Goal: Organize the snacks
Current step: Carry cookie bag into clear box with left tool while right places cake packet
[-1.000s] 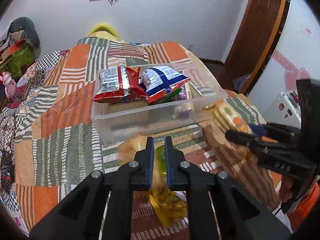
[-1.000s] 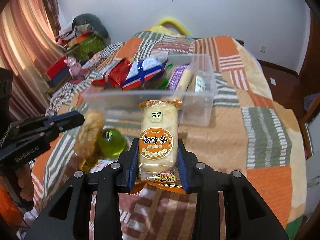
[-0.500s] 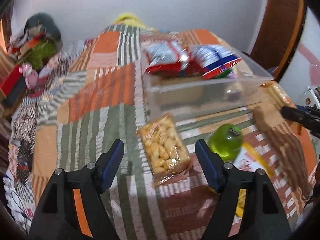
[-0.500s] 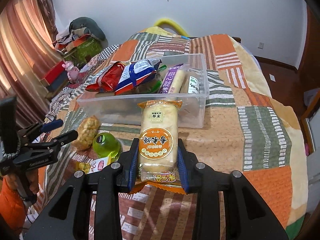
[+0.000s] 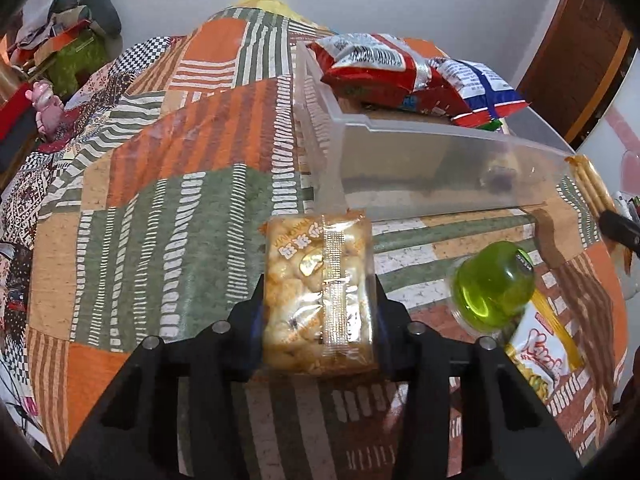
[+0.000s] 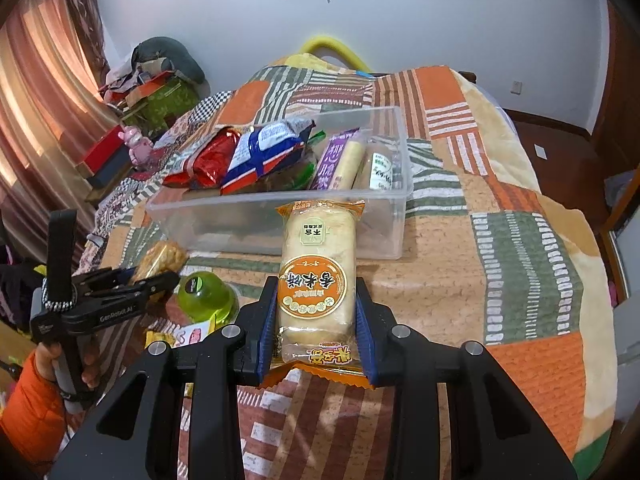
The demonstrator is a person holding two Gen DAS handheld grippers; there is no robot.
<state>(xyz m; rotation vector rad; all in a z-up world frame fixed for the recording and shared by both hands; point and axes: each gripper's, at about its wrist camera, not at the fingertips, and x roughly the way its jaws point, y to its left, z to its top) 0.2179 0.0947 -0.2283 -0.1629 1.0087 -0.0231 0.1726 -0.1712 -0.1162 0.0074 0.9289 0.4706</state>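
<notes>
A patchwork bed [image 6: 500,216] is seen under a clear bin [image 6: 280,224] of snacks. The rice cake pack [image 6: 318,276] is clamped in the right tool [image 6: 316,322]. The puffed snack bag [image 5: 318,292] is gripped by the left tool [image 5: 318,312], beside a green jelly cup [image 5: 494,290].

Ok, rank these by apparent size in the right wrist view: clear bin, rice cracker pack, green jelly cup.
1. clear bin
2. rice cracker pack, enlarged by nearness in the right gripper
3. green jelly cup
</notes>
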